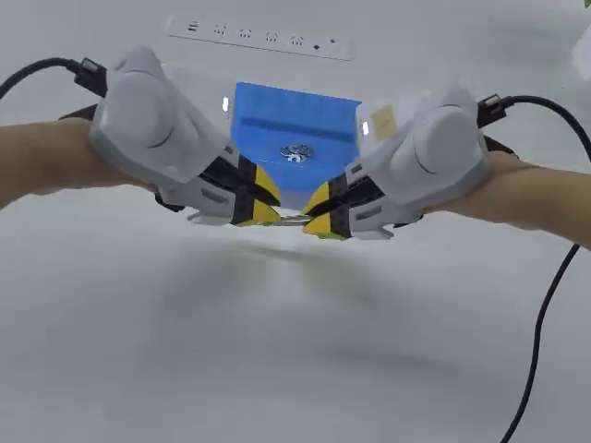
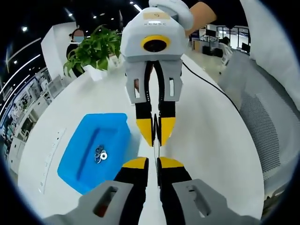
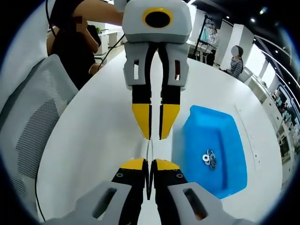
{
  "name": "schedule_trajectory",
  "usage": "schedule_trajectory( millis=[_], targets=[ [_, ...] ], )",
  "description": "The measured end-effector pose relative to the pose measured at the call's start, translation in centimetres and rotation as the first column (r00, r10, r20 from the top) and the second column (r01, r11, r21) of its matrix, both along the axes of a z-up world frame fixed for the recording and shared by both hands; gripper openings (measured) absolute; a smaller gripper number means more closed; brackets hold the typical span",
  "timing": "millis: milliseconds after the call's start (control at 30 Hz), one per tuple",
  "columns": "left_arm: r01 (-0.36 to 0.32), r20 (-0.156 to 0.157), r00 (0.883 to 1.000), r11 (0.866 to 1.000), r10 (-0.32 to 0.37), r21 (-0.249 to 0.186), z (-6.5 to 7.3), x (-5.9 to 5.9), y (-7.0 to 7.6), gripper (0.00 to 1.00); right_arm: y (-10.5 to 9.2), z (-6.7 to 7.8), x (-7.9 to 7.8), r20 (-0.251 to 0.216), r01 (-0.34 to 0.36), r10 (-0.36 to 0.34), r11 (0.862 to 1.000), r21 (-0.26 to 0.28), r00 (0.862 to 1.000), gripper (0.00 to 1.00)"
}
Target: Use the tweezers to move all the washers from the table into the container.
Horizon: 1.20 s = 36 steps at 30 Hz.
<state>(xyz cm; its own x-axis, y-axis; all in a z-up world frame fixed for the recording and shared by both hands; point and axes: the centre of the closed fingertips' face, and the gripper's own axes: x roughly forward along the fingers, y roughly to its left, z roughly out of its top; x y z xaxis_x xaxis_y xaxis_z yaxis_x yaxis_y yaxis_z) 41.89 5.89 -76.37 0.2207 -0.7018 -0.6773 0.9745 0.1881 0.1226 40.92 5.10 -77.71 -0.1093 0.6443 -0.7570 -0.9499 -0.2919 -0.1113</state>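
tweezers bridging facing fingers, washers in container

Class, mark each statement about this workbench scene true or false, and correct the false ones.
1. The washers lie inside the container. True.
2. The container is red. False: it is blue.
3. The left hand-held gripper and the right hand-held gripper point at each other, with the tweezers between their tips. True.
4. The power strip lies inside the container. False: it lies on the table, beyond the container.
5. Both grippers hang wide open. False: each is shut on the tweezers.
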Motion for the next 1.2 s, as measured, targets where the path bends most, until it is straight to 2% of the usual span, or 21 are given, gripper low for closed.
schedule_trajectory(
  millis=[33,233,500,600,667,733,800,1033,1133,1200],
  targets=[
    [-0.004,-0.018,1.000,1.000,0.004,-0.001,-0.3,-0.1,0.0,0.11,0.0,-0.2,0.0,0.000,0.001,-0.001,1.000,-0.001,1.000,0.07],
    [-0.021,-0.035,0.999,0.999,0.022,0.027,-1.8,0.0,0.3,0.11,0.2,-0.7,0.5,-0.007,0.023,-0.023,1.000,0.002,1.000,0.07],
    [-0.038,-0.066,0.997,0.998,0.041,0.044,-2.7,-0.3,0.6,0.13,0.3,-1.6,0.9,-0.007,0.028,-0.028,1.000,-0.014,1.000,0.08],
    [-0.045,-0.056,0.997,0.997,0.048,0.056,-3.1,-0.2,0.8,0.13,0.2,-2.0,0.7,-0.006,0.025,-0.026,0.999,-0.030,1.000,0.08],
    [-0.046,-0.066,0.997,0.997,0.050,0.060,-3.3,-0.3,0.9,0.13,0.0,-2.3,0.5,-0.010,0.017,-0.017,0.999,-0.048,1.000,0.08],
    [-0.045,-0.065,0.997,0.997,0.049,0.056,-3.3,-0.3,0.8,0.13,-0.1,-2.6,0.6,0.012,0.007,-0.006,0.998,-0.058,1.000,0.08],
    [-0.046,-0.073,0.996,0.997,0.050,0.059,-3.3,-0.5,0.9,0.13,-0.2,-2.7,0.7,0.006,0.022,-0.022,0.997,-0.072,1.000,0.09],
    [-0.059,-0.070,0.996,0.997,0.062,0.055,-2.9,-0.4,1.0,0.14,-0.6,-3.1,1.0,0.024,0.029,-0.027,0.995,-0.097,0.999,0.11],
    [-0.059,-0.063,0.996,0.997,0.062,0.059,-2.7,-0.6,1.0,0.14,-0.5,-3.1,1.1,0.031,0.032,-0.029,0.995,-0.098,0.999,0.11],
    [-0.057,-0.044,0.997,0.996,0.060,0.069,-2.6,-0.6,1.1,0.16,-0.6,-3.1,1.1,0.035,0.036,-0.032,0.994,-0.108,0.999,0.12]
  ],
)
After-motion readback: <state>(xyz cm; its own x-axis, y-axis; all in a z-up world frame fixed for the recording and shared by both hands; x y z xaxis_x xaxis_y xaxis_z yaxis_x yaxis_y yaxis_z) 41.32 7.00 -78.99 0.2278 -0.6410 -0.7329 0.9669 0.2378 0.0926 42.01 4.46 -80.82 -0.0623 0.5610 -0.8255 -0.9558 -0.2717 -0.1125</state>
